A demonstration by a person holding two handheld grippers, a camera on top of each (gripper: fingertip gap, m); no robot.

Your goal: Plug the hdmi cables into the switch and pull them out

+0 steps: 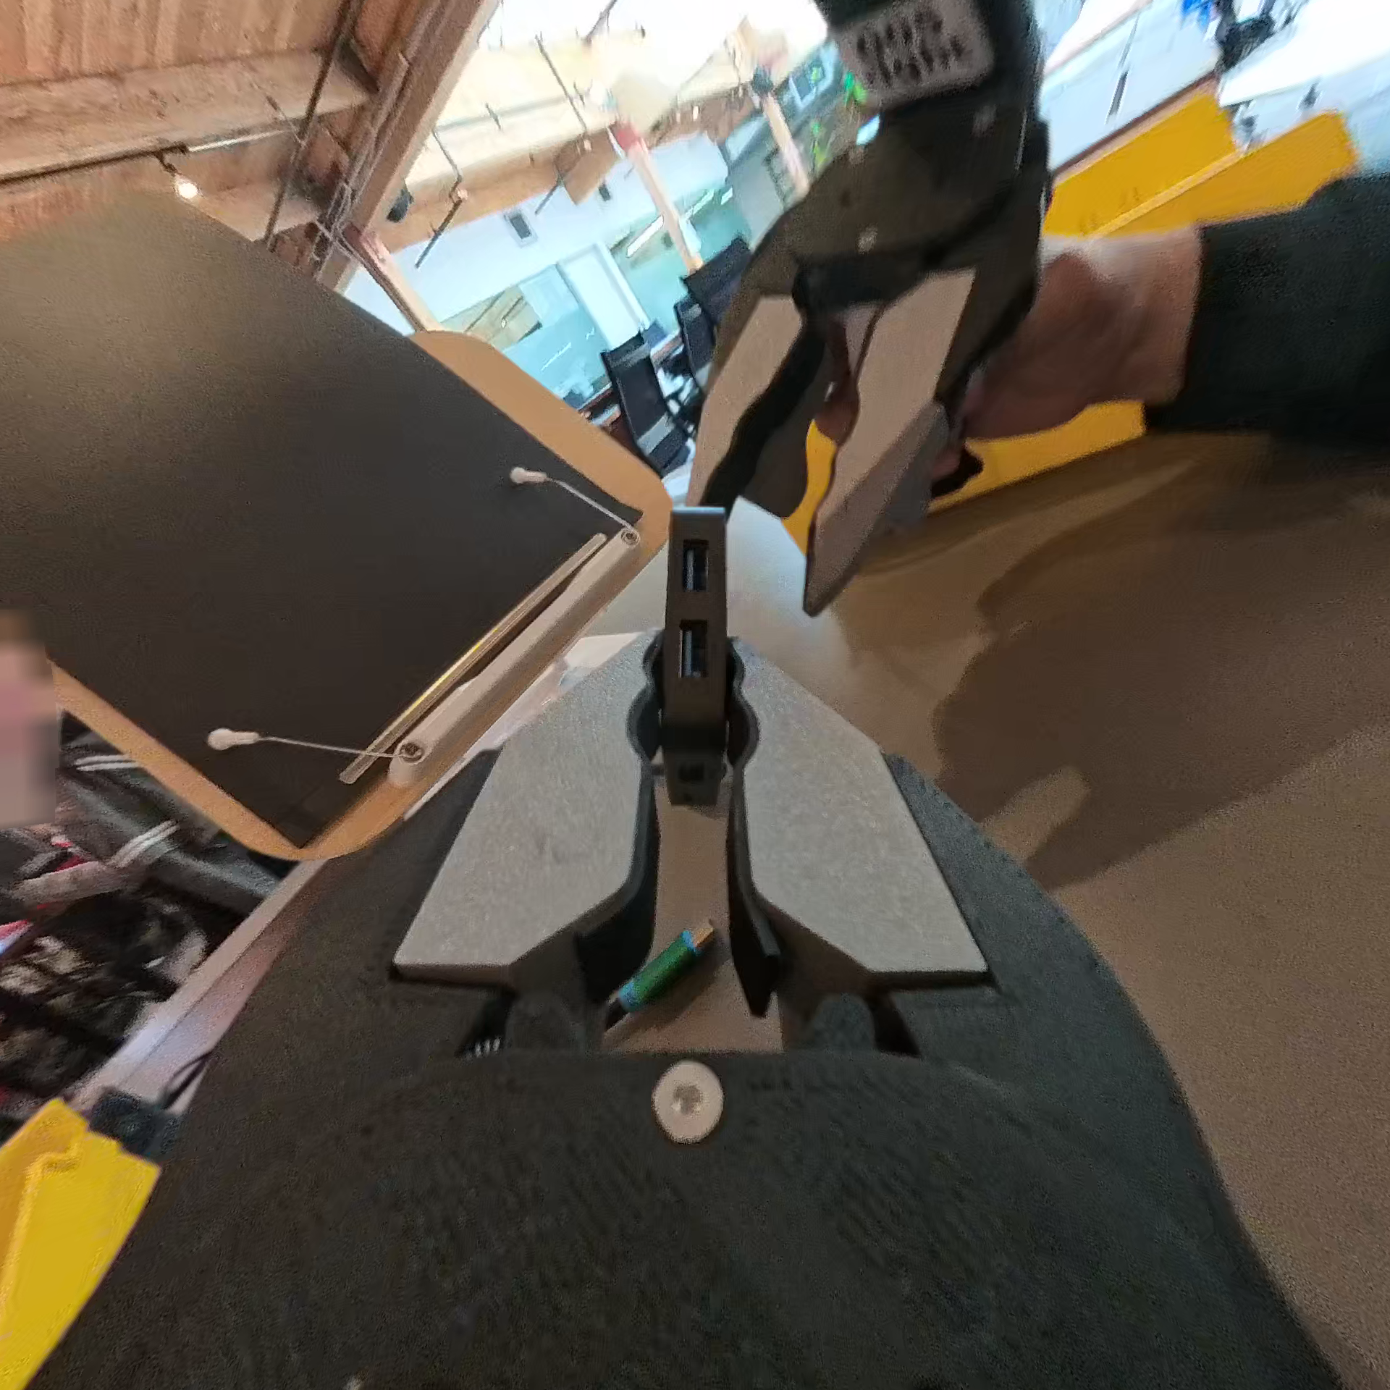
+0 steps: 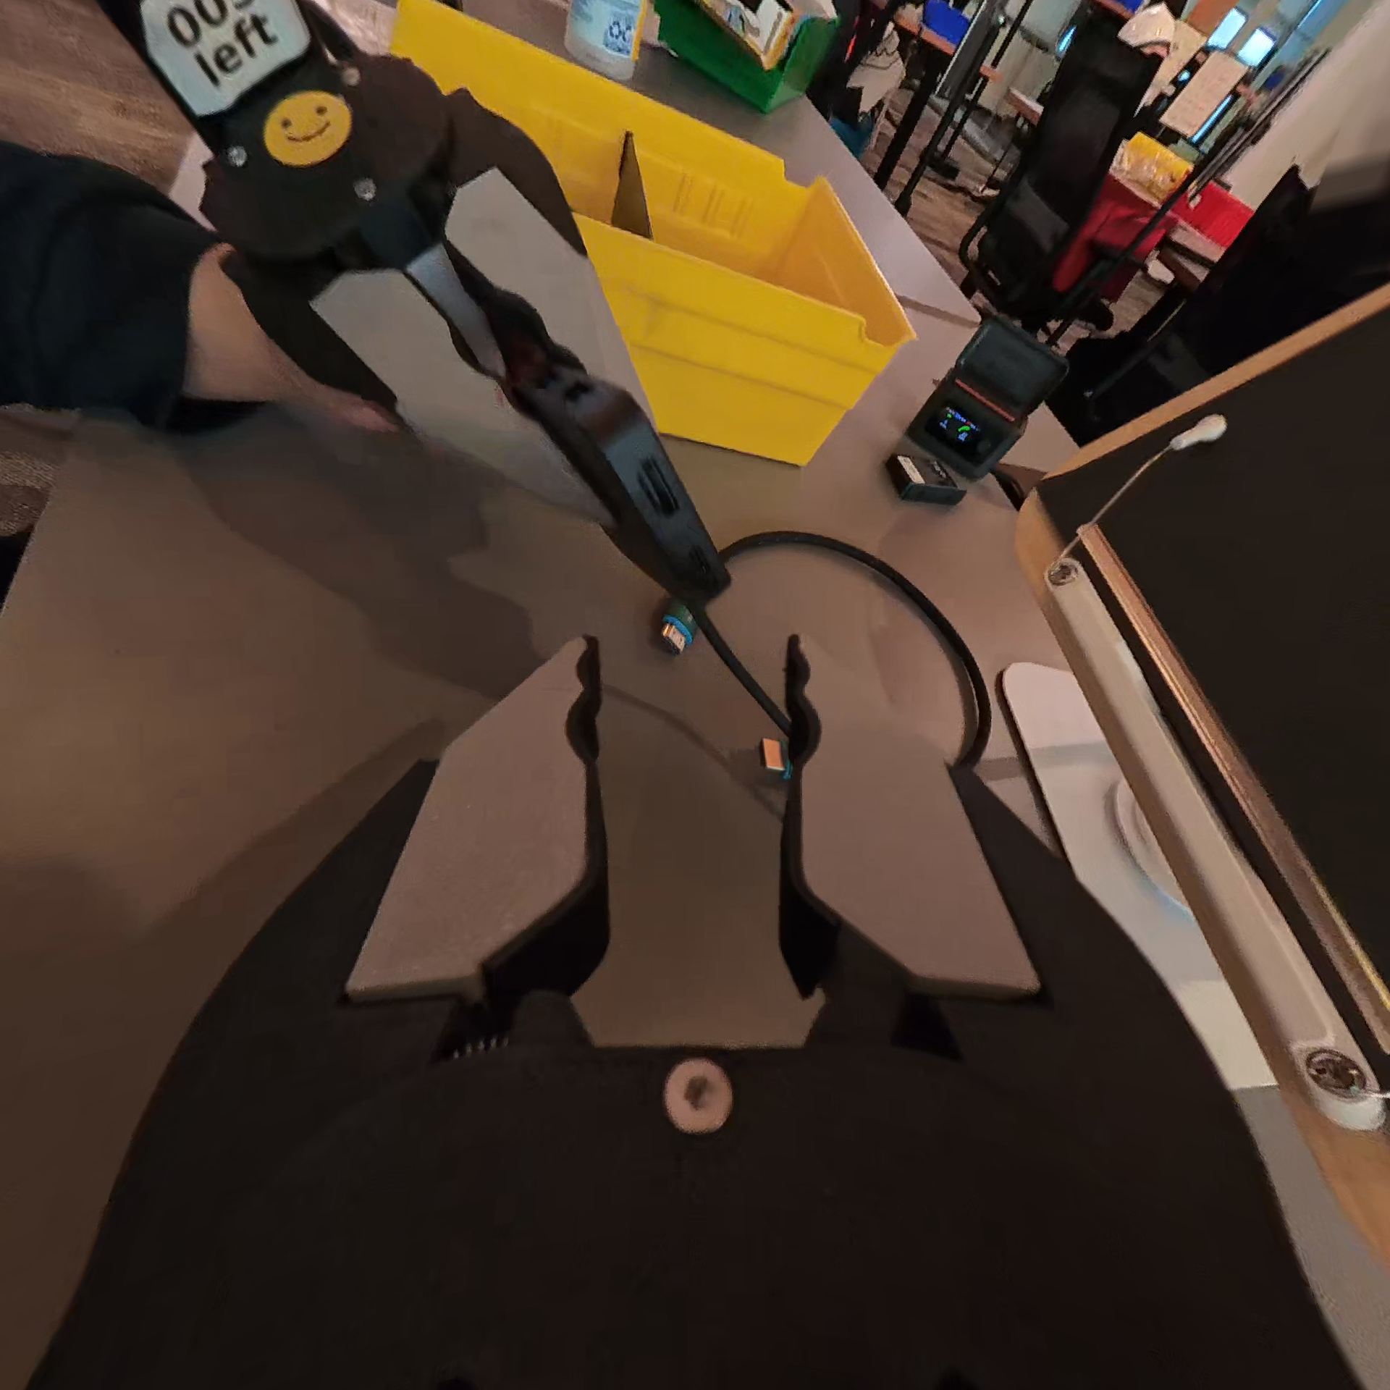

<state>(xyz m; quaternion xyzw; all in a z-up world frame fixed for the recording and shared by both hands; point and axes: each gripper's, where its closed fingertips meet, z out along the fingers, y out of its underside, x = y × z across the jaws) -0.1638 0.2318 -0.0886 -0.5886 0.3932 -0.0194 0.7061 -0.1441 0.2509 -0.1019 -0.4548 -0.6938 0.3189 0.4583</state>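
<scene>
nearby, left tool [image 1: 696, 722] clamps switch [image 1: 696, 602]; right tool [image 2: 692, 677] apart above cable [image 2: 887, 572].

Switch [image 2: 624, 481] black, blue ports [image 1: 693, 566]. Cable [image 2: 865, 572] black, plugs green-blue with metallic tips [image 2: 672, 630]. Bins [image 2: 722, 301] yellow. Table [image 2: 226, 639] grey-brown. Gripper bodies black, grey fingers [image 2: 489, 827]. Yellow smiley sticker [image 2: 307, 128] on left gripper [image 2: 519, 361]. Board [image 1: 226, 489] black, tan edge.

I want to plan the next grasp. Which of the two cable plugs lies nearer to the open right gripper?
The orange-tipped plug, beside the right gripper's finger; the green-collared plug lies farther, under the switch.
</scene>
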